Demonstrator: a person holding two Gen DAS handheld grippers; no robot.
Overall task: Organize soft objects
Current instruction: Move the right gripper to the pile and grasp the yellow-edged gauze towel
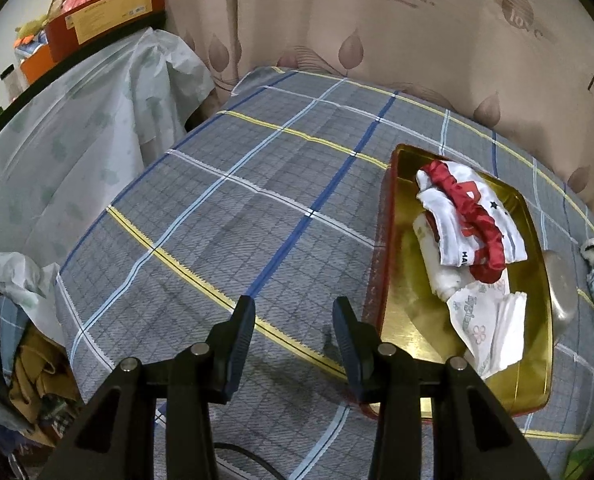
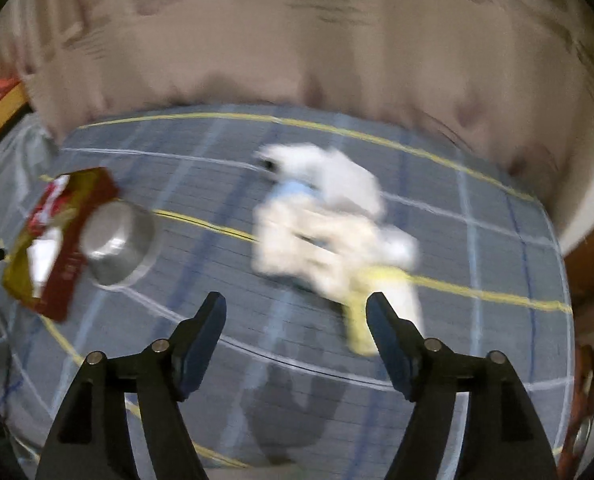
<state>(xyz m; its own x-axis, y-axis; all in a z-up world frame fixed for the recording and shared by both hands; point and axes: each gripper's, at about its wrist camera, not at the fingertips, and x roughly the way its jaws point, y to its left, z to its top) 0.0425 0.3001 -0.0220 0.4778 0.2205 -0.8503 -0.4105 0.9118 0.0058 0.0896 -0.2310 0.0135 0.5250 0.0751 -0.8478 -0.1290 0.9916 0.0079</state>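
Two hand-held grippers hang over a bed spread with a grey plaid sheet (image 1: 257,184) crossed by blue, white and yellow lines. The left gripper (image 1: 293,312) stands with its jaws spread wide and nothing between them, just beside the red outer wall of a shallow rectangular tin tray (image 1: 401,304) whose inside is glossy gold. Only the left wrist view shows the tray's contents sharply: a crumpled white garment with red print and black stars (image 1: 453,216), a ruffled red satin scrunchie (image 1: 477,208) draped across it, a cream rolled sock (image 1: 437,264) and a white floral-printed cloth (image 1: 489,320) nearest the camera. A rounded metal bowl (image 1: 561,288) sits against the tray's right side. The right wrist view, heavily blurred, alone shows a loose heap of fluffy white and pale yellow soft items (image 2: 329,236) lying on the sheet, well apart from the tray (image 2: 69,248) and bowl (image 2: 117,240) at left. The right gripper (image 2: 295,320) is likewise wide open and empty, the heap's yellow end just beside its right finger (image 2: 389,332). A patterned beige curtain (image 1: 417,32) backs the bed.
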